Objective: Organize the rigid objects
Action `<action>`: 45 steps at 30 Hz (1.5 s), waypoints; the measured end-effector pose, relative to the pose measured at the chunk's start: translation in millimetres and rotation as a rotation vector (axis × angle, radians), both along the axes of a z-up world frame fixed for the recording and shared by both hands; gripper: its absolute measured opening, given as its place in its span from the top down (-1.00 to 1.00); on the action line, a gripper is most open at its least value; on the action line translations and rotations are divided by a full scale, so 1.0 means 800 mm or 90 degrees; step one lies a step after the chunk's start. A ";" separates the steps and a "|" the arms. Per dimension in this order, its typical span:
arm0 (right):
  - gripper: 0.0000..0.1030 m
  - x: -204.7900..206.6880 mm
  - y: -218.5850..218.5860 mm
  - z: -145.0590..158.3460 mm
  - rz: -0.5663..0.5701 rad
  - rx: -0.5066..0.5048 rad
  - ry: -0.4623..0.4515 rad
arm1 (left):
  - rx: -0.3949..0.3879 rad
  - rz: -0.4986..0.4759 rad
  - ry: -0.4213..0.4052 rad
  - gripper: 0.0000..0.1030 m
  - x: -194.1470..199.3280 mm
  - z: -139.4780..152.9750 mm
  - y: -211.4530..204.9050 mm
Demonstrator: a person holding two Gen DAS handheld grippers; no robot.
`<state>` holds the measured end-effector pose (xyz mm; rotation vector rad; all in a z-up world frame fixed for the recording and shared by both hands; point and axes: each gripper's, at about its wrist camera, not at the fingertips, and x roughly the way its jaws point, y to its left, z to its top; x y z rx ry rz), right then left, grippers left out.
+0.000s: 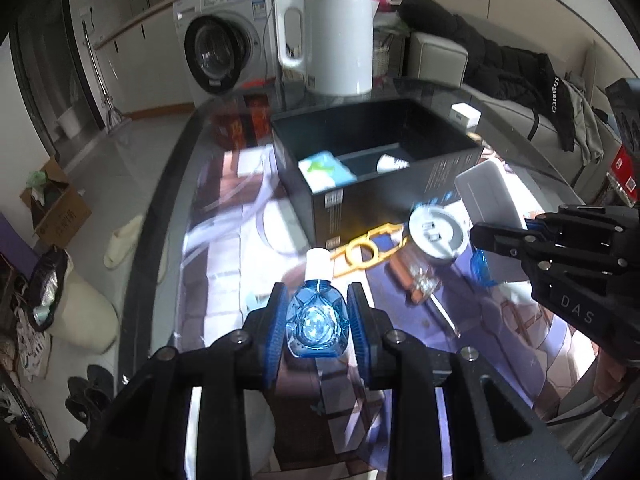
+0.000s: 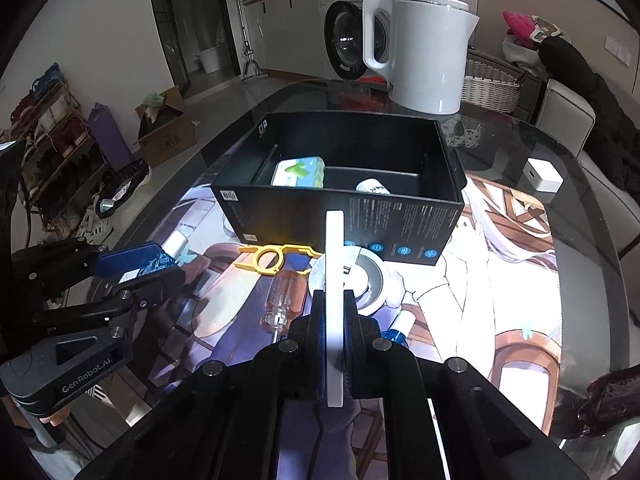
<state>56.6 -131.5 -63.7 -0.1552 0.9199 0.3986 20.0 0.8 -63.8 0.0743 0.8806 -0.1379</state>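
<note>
A dark glass desk (image 2: 592, 264) carries a printed mat (image 2: 500, 280), a white kettle (image 2: 424, 52) at its far edge and an open black box (image 2: 344, 204) in front of it. A washing machine (image 1: 224, 52) stands behind. On the mat lie a yellow plastic piece (image 2: 276, 260), a clear-handled screwdriver (image 2: 280, 300) and a round grey lid (image 2: 372, 276). The left tool (image 1: 316, 320) is clenched on a small blue bottle (image 1: 316, 316) with a white cap. The right tool (image 2: 335, 320) grips a flat white slab (image 2: 335, 264) edge-on, near the box's front wall.
</note>
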 end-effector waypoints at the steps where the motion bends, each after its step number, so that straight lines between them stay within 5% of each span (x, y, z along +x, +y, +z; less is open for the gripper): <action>1: 0.86 -0.001 -0.002 0.005 0.000 0.005 -0.008 | 0.001 -0.001 -0.011 0.45 -0.001 0.006 -0.001; 22: 0.87 -0.037 -0.034 0.089 -0.015 0.066 -0.133 | -0.042 0.016 -0.165 0.45 -0.003 0.096 -0.020; 45: 0.87 -0.040 -0.031 0.121 -0.007 0.062 -0.233 | -0.059 0.030 -0.254 0.45 -0.005 0.114 -0.024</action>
